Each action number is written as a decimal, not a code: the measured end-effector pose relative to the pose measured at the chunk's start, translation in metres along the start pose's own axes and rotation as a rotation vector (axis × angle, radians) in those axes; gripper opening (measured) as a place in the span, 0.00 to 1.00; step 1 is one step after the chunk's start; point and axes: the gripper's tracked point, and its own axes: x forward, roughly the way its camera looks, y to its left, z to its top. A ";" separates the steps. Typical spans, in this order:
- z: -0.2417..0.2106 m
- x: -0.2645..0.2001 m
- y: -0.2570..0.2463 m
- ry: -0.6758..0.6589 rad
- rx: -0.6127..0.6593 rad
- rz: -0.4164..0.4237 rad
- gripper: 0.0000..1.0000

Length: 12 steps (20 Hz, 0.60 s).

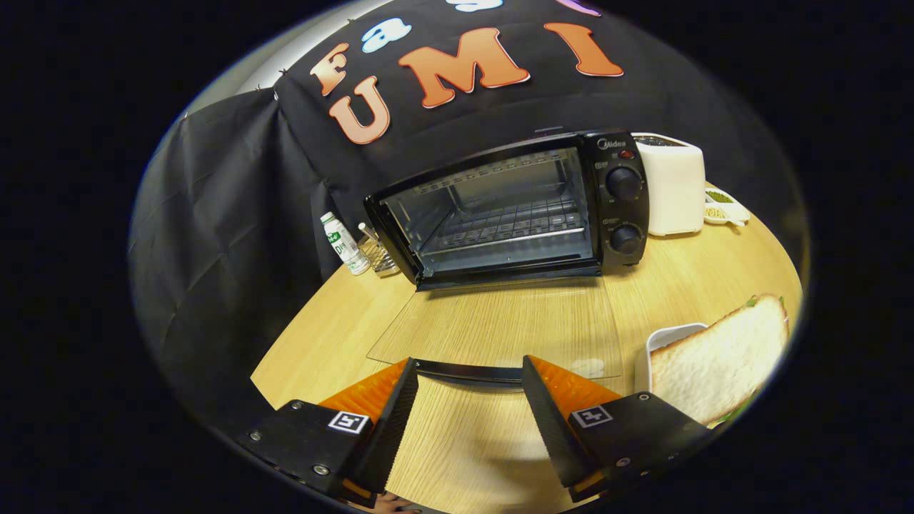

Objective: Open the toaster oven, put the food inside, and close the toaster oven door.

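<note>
Toaster oven [514, 207] door [500, 325] lies fully down on the surface; my jaws are spread, empty, by its handle [468, 373]; sandwich [717, 357] waits unloaded; closing remains.

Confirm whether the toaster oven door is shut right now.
No, the toaster oven stands open: its glass door lies flat on the table, handle between the open gripper fingers, and the rack inside is bare.

gripper view rides low over table [471, 442], faces open toaster oven [514, 207]; fingers parted
</note>
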 end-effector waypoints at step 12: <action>0.068 -0.104 -0.129 -0.095 0.048 -0.166 0.98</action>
